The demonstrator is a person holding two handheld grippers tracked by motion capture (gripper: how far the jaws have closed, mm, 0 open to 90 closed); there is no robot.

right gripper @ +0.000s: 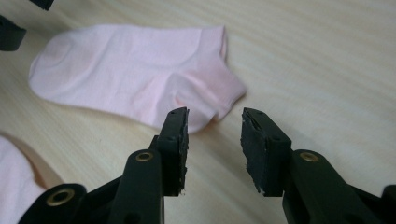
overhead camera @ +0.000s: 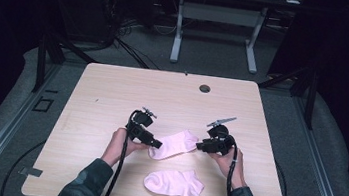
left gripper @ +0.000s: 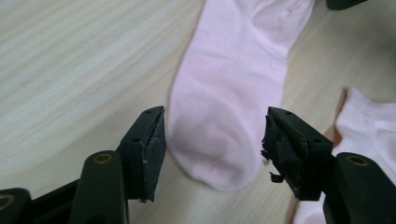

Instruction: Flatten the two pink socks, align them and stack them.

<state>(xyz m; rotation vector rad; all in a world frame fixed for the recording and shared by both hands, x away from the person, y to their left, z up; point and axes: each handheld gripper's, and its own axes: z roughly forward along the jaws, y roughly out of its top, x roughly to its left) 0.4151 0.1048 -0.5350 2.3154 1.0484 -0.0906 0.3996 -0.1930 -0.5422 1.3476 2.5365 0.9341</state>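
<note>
Socks lay flat on the counter: the near sock by the edge, the far sock between the left gripper and right gripper, jaws parted, empty. Soft and light; toe and cuff looked the best pinch points.
</note>
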